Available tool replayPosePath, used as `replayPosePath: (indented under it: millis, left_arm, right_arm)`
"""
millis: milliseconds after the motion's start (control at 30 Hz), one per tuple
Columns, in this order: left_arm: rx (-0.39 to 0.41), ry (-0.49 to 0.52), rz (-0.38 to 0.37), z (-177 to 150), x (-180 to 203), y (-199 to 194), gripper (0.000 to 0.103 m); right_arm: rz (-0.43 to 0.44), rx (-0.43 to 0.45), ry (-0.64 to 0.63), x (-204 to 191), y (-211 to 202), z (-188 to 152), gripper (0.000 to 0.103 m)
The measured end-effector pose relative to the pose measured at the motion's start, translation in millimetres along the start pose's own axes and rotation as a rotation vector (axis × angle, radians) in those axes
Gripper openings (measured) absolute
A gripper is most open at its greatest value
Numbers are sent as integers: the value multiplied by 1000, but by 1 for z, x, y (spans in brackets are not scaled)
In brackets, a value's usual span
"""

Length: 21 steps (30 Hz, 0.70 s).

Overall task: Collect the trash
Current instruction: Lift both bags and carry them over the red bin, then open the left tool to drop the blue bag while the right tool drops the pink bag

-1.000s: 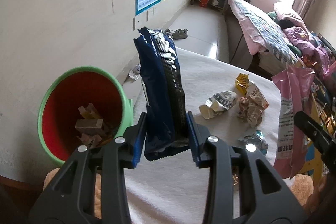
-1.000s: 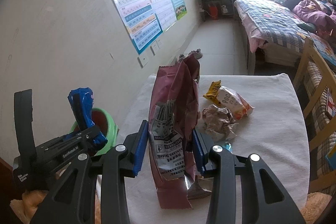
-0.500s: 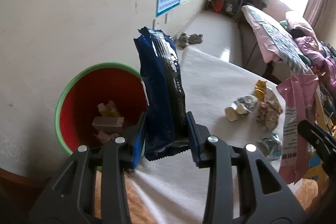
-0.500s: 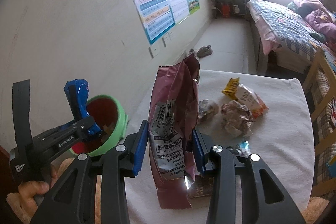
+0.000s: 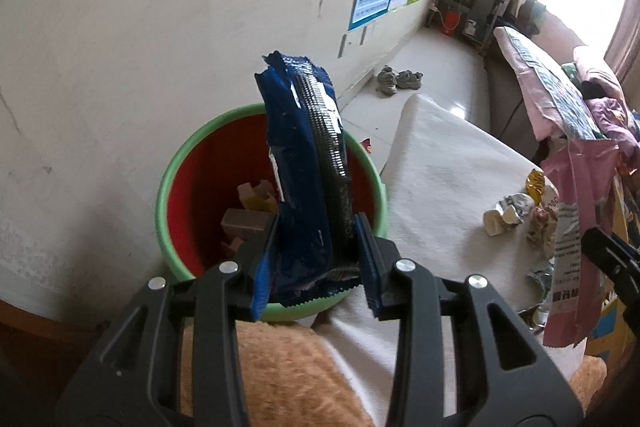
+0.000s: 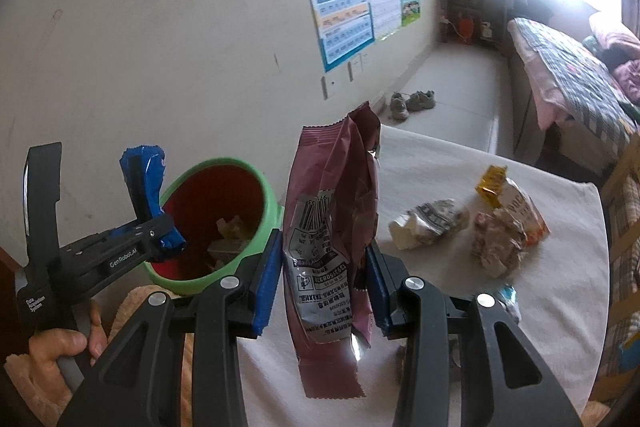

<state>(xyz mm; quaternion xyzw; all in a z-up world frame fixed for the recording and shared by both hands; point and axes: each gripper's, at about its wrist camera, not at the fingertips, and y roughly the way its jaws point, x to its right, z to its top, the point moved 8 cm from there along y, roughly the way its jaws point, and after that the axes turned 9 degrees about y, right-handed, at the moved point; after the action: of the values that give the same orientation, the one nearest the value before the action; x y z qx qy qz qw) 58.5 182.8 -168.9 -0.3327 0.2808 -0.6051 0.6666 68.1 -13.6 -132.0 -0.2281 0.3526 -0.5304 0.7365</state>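
Observation:
My left gripper (image 5: 316,263) is shut on a blue snack wrapper (image 5: 304,171), held upright over the near rim of a red bin with a green rim (image 5: 192,155); scraps lie in the bin. In the right wrist view that same left gripper (image 6: 160,243) and blue wrapper (image 6: 144,179) hang at the bin (image 6: 224,187). My right gripper (image 6: 324,287) is shut on a maroon snack bag (image 6: 332,227), upright above the white table cloth (image 6: 460,307), just right of the bin. That maroon bag (image 5: 576,227) shows pink at the right of the left wrist view.
Crumpled wrappers (image 6: 432,223) and a yellow-orange packet (image 6: 516,203) lie on the cloth. A wall with posters (image 6: 348,7) runs behind the bin. Shoes (image 6: 412,103) sit on the floor, a bed (image 6: 572,75) stands at the right. A hand (image 6: 60,343) grips the left tool.
Both grippers have shifted left toward the bin with their wrappers still held. The blue wrapper now stands over the bin's opening; the maroon bag has come close beside the bin.

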Motion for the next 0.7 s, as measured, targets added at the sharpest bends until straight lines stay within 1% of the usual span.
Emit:
replayPosePath:
  millis: [200,367,700]
  left_arm:
    - [-3,-23,-10,0,-14,2,35]
    - [-28,-46,-11,-6,-26,9,35]
    - [-64,-78,-29,-14,-40,20,35]
  right_arm:
    - [7,-4,-49,-21,10,5,38]
    - [22,-17,-78,-37,18,5,38]
    - [38,-44,-108,-55,36,5,38]
